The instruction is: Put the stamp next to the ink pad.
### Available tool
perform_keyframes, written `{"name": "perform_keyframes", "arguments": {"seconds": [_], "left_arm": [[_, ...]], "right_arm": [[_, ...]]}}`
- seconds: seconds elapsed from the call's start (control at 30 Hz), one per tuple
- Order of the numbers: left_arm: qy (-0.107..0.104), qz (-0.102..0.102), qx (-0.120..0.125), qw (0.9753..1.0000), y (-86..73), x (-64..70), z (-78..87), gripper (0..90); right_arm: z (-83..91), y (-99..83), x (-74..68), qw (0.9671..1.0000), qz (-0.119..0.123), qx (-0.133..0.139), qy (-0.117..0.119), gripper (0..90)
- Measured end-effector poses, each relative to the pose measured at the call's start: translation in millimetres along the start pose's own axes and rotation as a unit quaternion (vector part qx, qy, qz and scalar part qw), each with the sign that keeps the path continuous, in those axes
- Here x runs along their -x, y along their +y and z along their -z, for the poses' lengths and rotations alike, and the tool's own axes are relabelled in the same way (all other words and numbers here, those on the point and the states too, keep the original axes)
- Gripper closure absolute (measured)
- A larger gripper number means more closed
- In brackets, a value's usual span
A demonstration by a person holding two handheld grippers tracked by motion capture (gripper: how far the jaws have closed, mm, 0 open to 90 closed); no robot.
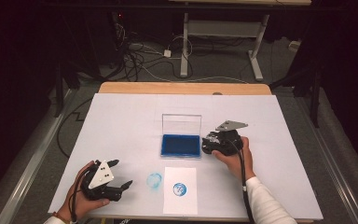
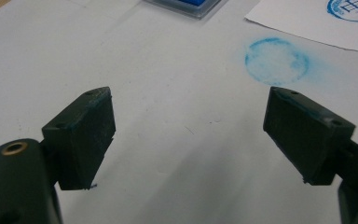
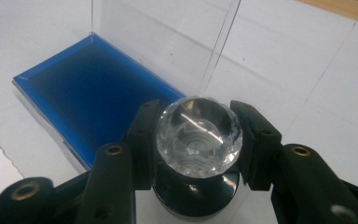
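Stamp (image 3: 198, 140) with the faceted clear knob sits pinched between the jaws of your right gripper (image 3: 198, 144), its dark round base just below the pads. It is held beside the near right corner of the blue ink pad (image 3: 91, 88), whose clear lid (image 3: 168, 32) stands upright behind it. In the high view your right gripper (image 1: 221, 141) sits just right of the ink pad (image 1: 180, 145) on the white table cover (image 1: 121, 121) — the stamp itself is hidden there under the gripper.

Your left gripper (image 1: 121, 173) rests near the front left of the table, jaws spread wide with nothing between them (its own view shows bare white surface between the pads (image 2: 86, 135)). Just to its right lies a smudged blue ring (image 1: 154, 180) — and beside that a white sheet of paper (image 1: 180, 203) carrying a crisp blue round print (image 1: 180, 189).
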State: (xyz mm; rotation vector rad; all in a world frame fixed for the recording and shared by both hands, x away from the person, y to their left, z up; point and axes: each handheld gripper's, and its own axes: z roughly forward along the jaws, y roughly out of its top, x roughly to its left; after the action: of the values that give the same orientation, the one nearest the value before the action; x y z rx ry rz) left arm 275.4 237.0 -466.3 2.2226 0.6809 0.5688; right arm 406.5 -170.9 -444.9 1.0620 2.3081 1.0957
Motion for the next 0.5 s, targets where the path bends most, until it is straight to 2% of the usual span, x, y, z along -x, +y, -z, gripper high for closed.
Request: {"name": "perform_keyframes", "arguments": {"seconds": [0.1, 0.2, 0.33, 0.43, 0.5], "left_arm": [[-0.001, -0.001, 0.000, 1.0000, 0.0, 0.2, 0.2, 16.2], [-0.001, 0.001, 0.002, 1.0000, 0.0, -0.2, 0.3, 16.2], [-0.002, 0.001, 0.000, 1.0000, 0.4, 0.4, -0.7, 16.2], [-0.001, 0.001, -0.001, 1.0000, 0.7, 0.6, -1.0, 16.2], [-0.001, 0.002, -0.001, 1.0000, 0.5, 0.6, -1.3, 16.2]], "right_arm": [[-0.8, -0.6, -0.5, 1.0000, 0.005, -0.005, -0.002, 53.7], [1.0, 1.1, -1.8, 1.0000, 0.007, 0.000, -0.006, 48.9], [4.8, 3.7, -4.4, 0.9997, 0.022, 0.005, -0.013, 43.8], [11.0, 7.4, -6.2, 0.9988, 0.040, 0.022, -0.017, 42.1], [16.0, 10.2, -6.5, 0.9982, 0.042, 0.040, -0.015, 39.9]]}}
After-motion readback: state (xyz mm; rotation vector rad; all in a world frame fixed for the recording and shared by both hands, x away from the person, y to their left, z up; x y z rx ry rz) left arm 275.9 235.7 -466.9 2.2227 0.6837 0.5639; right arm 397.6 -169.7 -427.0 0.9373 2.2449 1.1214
